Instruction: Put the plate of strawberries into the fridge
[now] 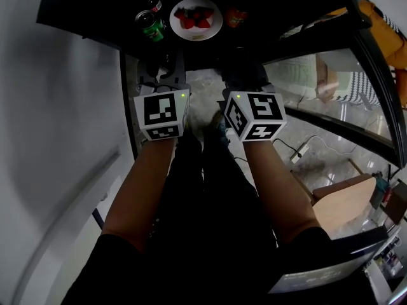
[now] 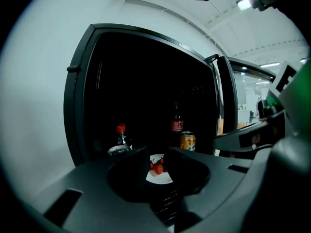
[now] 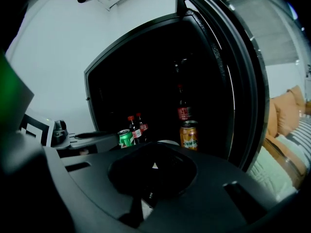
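The white plate [image 1: 197,19] with red strawberries [image 1: 194,18] rests on a dark shelf inside the open fridge [image 2: 141,86]. Both grippers hang in front of the fridge, drawn back from the plate and empty. In the left gripper view the plate [image 2: 160,175] shows through a narrow gap between the fingers of my left gripper [image 2: 159,161], which stands slightly open. My right gripper [image 3: 154,165] has its fingers almost together, and only a sliver of the plate's rim [image 3: 168,142] shows beyond it. In the head view the left gripper [image 1: 166,75] and right gripper [image 1: 245,75] sit below the shelf edge.
A green can [image 1: 151,25] and red-capped bottles [image 3: 135,126] stand left of the plate. An orange can [image 3: 189,135] and a dark bottle [image 3: 183,109] stand to its right. The glass fridge door [image 3: 233,81] is swung open on the right. A white wall [image 1: 57,138] is on the left.
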